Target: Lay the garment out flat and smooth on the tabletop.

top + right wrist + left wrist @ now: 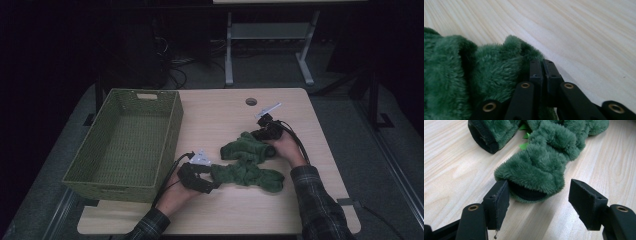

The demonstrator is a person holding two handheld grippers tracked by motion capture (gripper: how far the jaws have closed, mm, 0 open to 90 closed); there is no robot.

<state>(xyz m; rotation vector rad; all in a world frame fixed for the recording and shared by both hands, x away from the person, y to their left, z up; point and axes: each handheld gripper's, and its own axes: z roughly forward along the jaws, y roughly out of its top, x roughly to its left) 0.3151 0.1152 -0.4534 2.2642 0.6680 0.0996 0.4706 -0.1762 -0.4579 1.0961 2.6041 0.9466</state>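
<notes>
— Where are the socks?
— Two fuzzy green socks (pixel 250 162) lie on the surface (pixel 220 120), right of the basket (pixel 125 142).
— What does the left hand-held gripper (pixel 539 197) do?
— Its jaws gape wide around one sock's cuff (pixel 529 192).
— And the right hand-held gripper (pixel 541 72)?
— Its jaws are squeezed together beside the other sock (pixel 491 72). I cannot tell if they pinch any fuzz.

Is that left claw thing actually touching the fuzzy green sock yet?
Touching. In the left gripper view the left gripper stands with its jaws wide open around the cuff of the green sock, and one jaw presses against the fuzzy cuff edge; the other jaw stands apart from it.
</notes>
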